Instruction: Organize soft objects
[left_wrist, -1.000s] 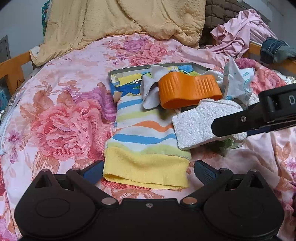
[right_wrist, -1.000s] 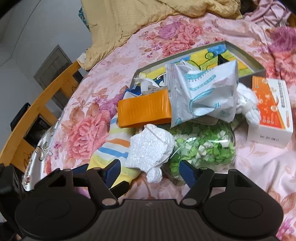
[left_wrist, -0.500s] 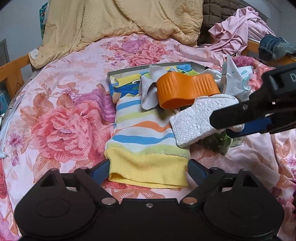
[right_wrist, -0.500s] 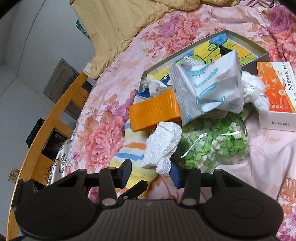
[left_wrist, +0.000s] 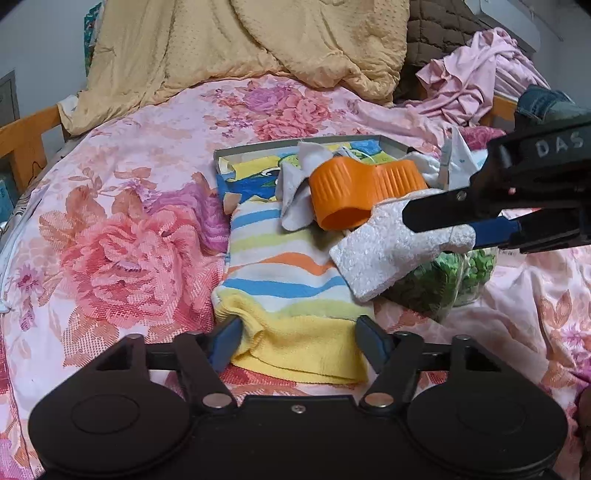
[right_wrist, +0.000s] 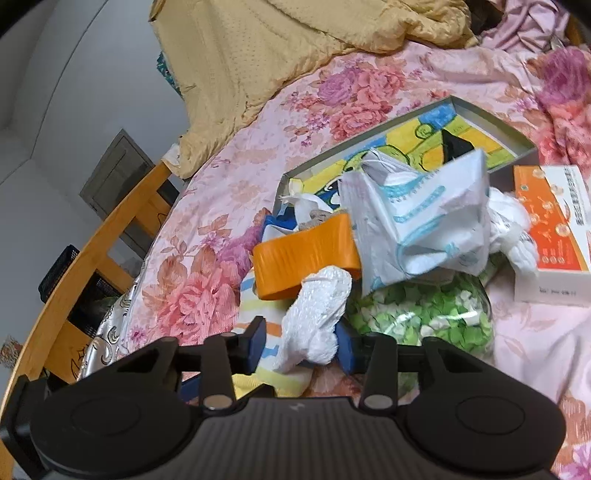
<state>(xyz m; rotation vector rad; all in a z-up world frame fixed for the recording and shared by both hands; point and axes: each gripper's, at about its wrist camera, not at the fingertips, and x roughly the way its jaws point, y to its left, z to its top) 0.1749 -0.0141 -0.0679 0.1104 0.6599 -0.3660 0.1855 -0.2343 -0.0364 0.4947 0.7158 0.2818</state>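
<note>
Closing on both sides, the left tongs (left_wrist: 297, 334) pinch the striped sock (left_wrist: 284, 273) at its yellow cuff, and the right tongs (right_wrist: 301, 343) squeeze the white foam (right_wrist: 317, 314). Both lie mid-bed (left_wrist: 110, 221) beside the tray (right_wrist: 495, 122); sorting has hardly begun, I think.

Open floral bedspread (left_wrist: 110, 206) filled the frame's left half; at centre and right, the orange holder (left_wrist: 362, 192), green-filled jar (left_wrist: 454, 280) and right gripper (left_wrist: 458, 225) crowded passage.

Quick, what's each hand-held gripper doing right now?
Left hand-held gripper: just been closing, pinching the striped towel's yellow end.
Right hand-held gripper: just been closing, gripping the white foam piece.
</note>
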